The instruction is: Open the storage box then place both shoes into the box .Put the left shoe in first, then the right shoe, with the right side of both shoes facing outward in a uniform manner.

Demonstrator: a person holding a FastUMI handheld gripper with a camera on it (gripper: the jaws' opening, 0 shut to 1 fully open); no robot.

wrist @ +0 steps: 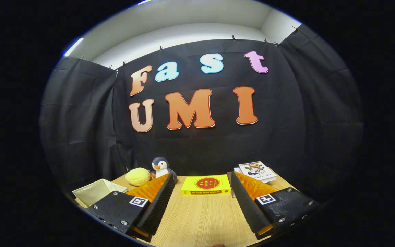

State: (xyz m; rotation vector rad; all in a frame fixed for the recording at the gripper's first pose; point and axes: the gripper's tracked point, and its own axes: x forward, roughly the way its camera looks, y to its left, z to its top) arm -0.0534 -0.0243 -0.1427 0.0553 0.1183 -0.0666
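Observation:
My gripper [202, 178] stands open above the wooden table [201, 219], its two fingers [159, 195] spread wide with bare tabletop between them. Just beyond the fingertips lies a yellow book [206, 185]. I see no shoes and no lidded storage box from here; a beige open fabric bin [94, 192] sits to the left of the left finger.
A yellow plush ball [138, 176] and a small penguin toy [160, 167] stand at the back left by the cloth wall. A stack of white booklets [256, 171] lies at the back right, beyond the right finger.

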